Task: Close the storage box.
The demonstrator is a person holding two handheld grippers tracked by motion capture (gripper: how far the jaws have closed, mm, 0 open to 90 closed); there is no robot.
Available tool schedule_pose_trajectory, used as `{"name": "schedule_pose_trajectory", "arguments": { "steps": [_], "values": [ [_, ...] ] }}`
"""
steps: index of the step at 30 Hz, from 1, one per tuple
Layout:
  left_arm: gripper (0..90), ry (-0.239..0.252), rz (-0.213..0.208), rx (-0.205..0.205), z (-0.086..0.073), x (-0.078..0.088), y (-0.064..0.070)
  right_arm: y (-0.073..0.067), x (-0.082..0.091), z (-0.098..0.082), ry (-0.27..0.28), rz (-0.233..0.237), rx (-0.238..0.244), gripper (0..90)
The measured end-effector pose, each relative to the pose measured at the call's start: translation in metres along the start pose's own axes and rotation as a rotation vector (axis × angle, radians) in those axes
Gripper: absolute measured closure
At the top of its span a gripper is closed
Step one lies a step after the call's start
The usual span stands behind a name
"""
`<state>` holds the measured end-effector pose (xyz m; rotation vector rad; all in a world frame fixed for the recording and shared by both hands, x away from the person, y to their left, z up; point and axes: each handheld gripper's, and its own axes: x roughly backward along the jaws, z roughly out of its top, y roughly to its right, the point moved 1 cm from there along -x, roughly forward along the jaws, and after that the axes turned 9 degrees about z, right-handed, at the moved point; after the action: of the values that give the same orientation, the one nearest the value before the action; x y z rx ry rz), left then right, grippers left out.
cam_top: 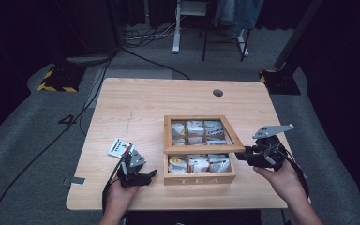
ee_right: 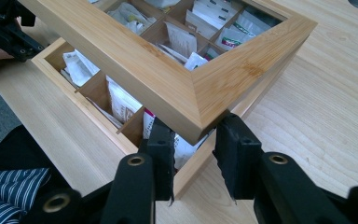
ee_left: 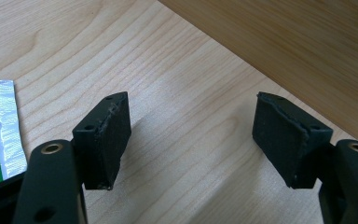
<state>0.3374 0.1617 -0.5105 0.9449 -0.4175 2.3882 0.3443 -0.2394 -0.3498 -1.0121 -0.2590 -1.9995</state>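
A wooden tea box (cam_top: 199,178) marked TEA stands mid-table, its compartments holding several tea packets (ee_right: 121,100). Its framed lid (cam_top: 201,149) is tilted up off the front wall. At the lid's front right corner (ee_right: 223,79) is my right gripper (cam_top: 242,153), its jaws one on each side of that corner; a small gap shows beside the left pad (ee_right: 163,149). My left gripper (cam_top: 151,175) lies low on the table left of the box, open, nothing between its pads (ee_left: 112,135). A loose green and white tea packet (cam_top: 119,148) lies just behind it, also at the picture's left edge in the left gripper view (ee_left: 0,130).
The light wooden table (cam_top: 136,103) has a cable hole (cam_top: 218,93) at the back right. The box's side wall (ee_left: 284,37) is close ahead of the left jaws. Cables and stand feet lie on the grey floor beyond the table.
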Motion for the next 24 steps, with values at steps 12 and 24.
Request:
{"name": "schedule_pose_trajectory", "arguments": {
  "steps": [12,24],
  "values": [
    [28.6,0.001,0.0,0.0,0.0,0.0,0.0,-0.005,-0.009,-0.017,-0.023,0.012,-0.007,66.5],
    [28.6,-0.001,0.004,-0.002,0.0,0.0,0.0,-0.006,-0.017,-0.024,-0.068,0.012,0.007,66.3]
  ]
}}
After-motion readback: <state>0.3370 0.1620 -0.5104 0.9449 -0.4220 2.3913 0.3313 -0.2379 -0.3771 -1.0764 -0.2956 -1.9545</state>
